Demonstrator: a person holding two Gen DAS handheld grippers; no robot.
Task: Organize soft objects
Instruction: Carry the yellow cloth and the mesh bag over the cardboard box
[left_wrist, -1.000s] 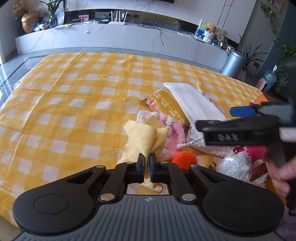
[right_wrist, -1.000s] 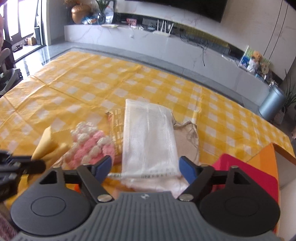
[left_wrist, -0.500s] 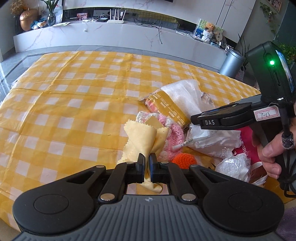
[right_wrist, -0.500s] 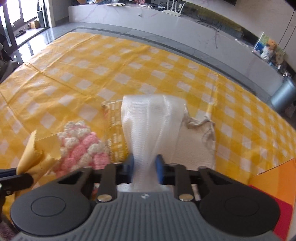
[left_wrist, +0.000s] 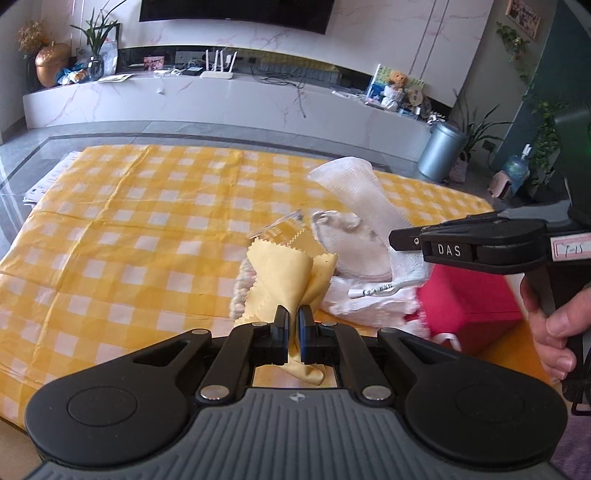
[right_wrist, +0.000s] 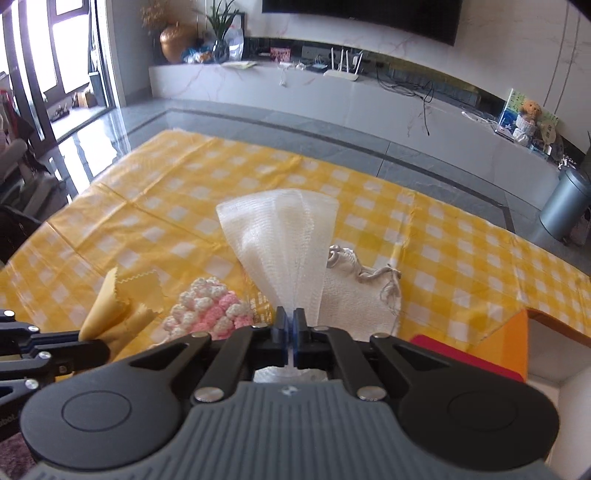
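Observation:
My left gripper (left_wrist: 291, 325) is shut on a pale yellow cloth (left_wrist: 284, 273) and holds it lifted above the checked tablecloth. My right gripper (right_wrist: 290, 325) is shut on a white mesh cloth (right_wrist: 280, 236), which fans upward from the pads; it also shows in the left wrist view (left_wrist: 354, 184), held by the right gripper body (left_wrist: 469, 247). A pink and white crochet piece (right_wrist: 210, 314) lies beside the yellow cloth (right_wrist: 122, 299). A white drawstring pouch (right_wrist: 358, 295) lies under the mesh cloth.
A yellow checked tablecloth (left_wrist: 129, 221) covers the table. A red box (left_wrist: 469, 299) and an orange box edge (right_wrist: 509, 339) stand at the right. A yellow printed packet (left_wrist: 280, 232) lies behind the cloths. A grey bin (left_wrist: 441, 151) stands on the floor beyond.
The right gripper has shut on the white mesh cloth and lifted it off the pile. The left gripper has risen with the yellow cloth still in it.

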